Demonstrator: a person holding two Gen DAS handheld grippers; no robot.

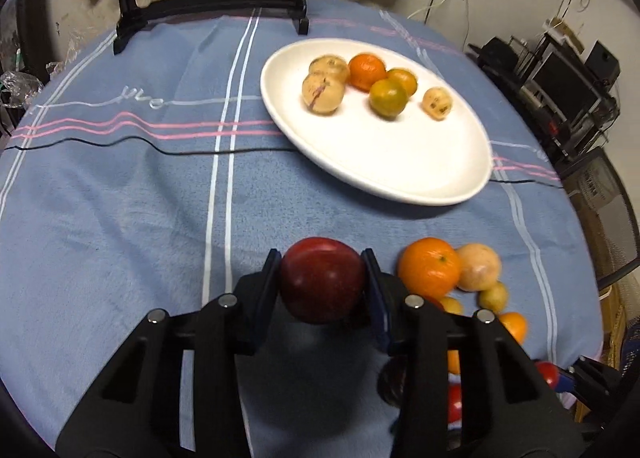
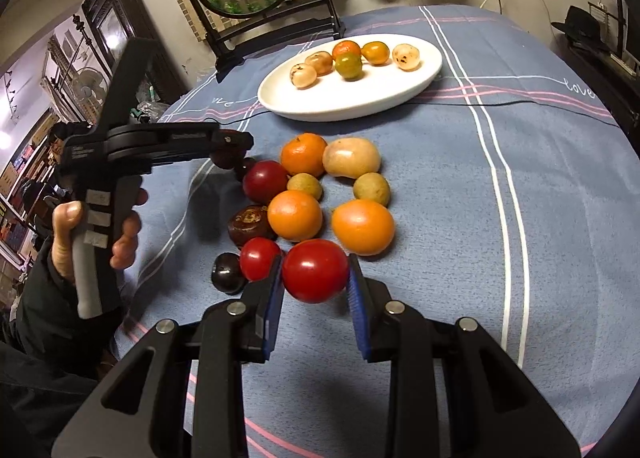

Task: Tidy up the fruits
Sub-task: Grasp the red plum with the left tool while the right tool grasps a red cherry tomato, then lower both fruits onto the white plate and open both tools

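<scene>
Left gripper clamped on a dark red fruit, pads pressing both flanks, fruit lifted a little off the blue striped tablecloth. Just right of its right finger: an orange touching a pale yellowish fruit, smaller yellow-green ones below those. Ahead and to the right of the fingers, well apart: a white plate bearing six small fruits, tan and orange-green, bunched at its far side.

Right gripper closed on a bright red tomato, blue pads against either side. Left of its left finger: a second red tomato and a dark round fruit. Straight ahead of the fingertips: loose oranges, a dark red fruit and green-yellow fruits clustered on the cloth. Beyond the cluster, same white plate. Far left in that view: a hand wrapped around the left gripper's handle.
</scene>
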